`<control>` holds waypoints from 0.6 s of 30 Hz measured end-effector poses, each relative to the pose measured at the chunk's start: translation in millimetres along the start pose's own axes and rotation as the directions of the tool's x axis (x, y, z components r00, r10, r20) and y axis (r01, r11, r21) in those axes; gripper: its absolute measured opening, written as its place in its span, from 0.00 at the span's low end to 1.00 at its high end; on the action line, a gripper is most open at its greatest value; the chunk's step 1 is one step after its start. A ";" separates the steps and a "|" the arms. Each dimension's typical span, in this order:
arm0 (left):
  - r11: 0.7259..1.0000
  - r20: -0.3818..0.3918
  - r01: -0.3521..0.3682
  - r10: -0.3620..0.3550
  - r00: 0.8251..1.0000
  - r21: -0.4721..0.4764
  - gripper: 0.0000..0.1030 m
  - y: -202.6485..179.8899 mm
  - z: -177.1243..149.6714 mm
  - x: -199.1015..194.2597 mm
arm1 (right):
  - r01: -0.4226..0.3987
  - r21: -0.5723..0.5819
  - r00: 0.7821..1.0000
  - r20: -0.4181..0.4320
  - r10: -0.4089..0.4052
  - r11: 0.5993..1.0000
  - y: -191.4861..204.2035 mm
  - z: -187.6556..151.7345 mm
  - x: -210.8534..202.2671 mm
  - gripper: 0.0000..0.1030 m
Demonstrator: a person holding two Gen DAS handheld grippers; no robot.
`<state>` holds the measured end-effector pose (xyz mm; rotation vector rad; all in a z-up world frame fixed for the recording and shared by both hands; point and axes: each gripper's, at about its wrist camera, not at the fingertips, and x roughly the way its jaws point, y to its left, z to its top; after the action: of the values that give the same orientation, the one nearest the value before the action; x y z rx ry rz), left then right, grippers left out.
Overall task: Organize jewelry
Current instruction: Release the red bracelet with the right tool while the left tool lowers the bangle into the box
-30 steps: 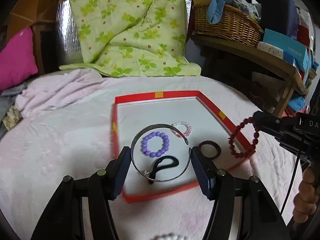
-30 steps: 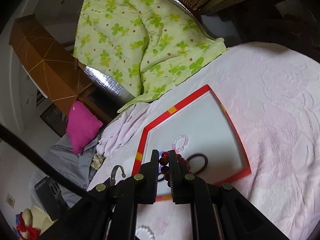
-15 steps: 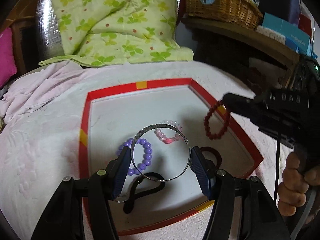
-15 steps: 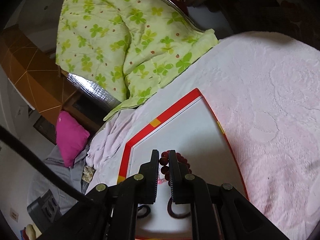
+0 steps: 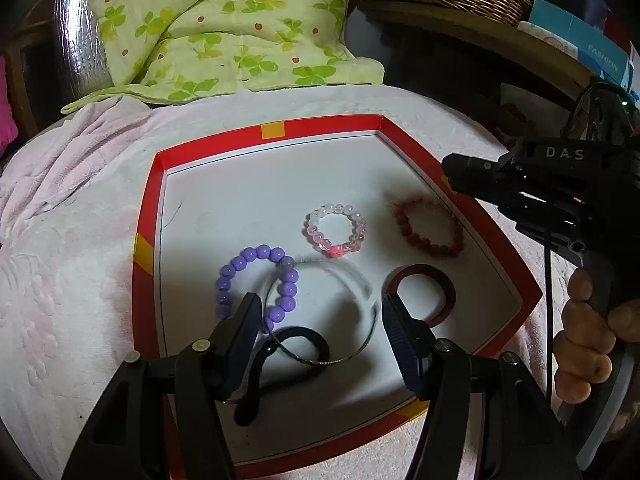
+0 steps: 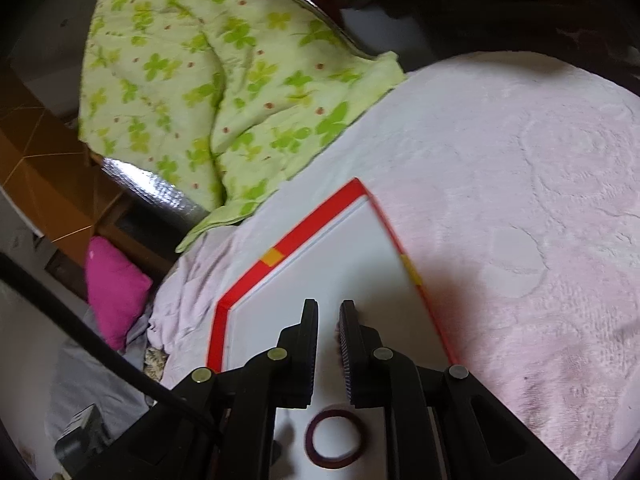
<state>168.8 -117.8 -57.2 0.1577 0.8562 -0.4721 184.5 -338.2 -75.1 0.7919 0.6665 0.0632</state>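
A red-rimmed tray (image 5: 146, 216) with a white floor is sitting on a pale pink bedcover (image 5: 68, 280).

Left gripper (image 5: 316, 316) is hovering over the near part of the tray, its jaws standing wide apart. A thin metal bangle (image 5: 352, 280) is showing blurred between them; whether the pads are touching it, I cannot tell.

Right gripper (image 6: 329, 316) is hanging over the right side of the tray, a hand (image 5: 584, 332) wrapped around its grip. Its jaws have just been opening and are now parted by a narrow gap with nothing between them.

The dark red bead bracelet (image 5: 428, 228) is showing motion-blurred at the far right of the tray floor, below the right gripper's tips.

Also lying in the tray:
- clear-and-pink bead bracelet (image 5: 336, 230), centre, just left of the red one
- purple bead bracelet (image 5: 256, 284), left of centre
- black hair tie (image 5: 296, 344), near side, partly under the left gripper
- maroon hair tie (image 5: 424, 292), near right

A green clover-print quilt (image 5: 216, 24) is piled beyond the tray.
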 end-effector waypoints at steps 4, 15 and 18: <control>1.000 0.020 -0.013 0.012 1.000 0.024 0.62 -1.1 0.3 -5.7 | 0.016 -0.011 1.000 0.004 -0.016 1.000 1.1 0.0 -4.5 0.21; 0.990 0.060 -0.122 0.126 0.990 -0.070 0.63 30.5 -11.6 -37.3 | 0.018 -0.069 0.999 0.031 -0.016 0.997 13.0 -8.3 -37.3 0.21; 0.982 0.062 -0.170 0.176 0.982 -0.087 0.68 34.8 -19.8 -47.4 | 0.044 -0.112 0.999 0.023 -0.042 0.993 22.5 -16.5 -45.5 0.21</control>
<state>144.6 -64.7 -36.0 0.1385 0.7842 -0.2775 143.1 -324.9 -44.1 0.6689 0.6541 0.0528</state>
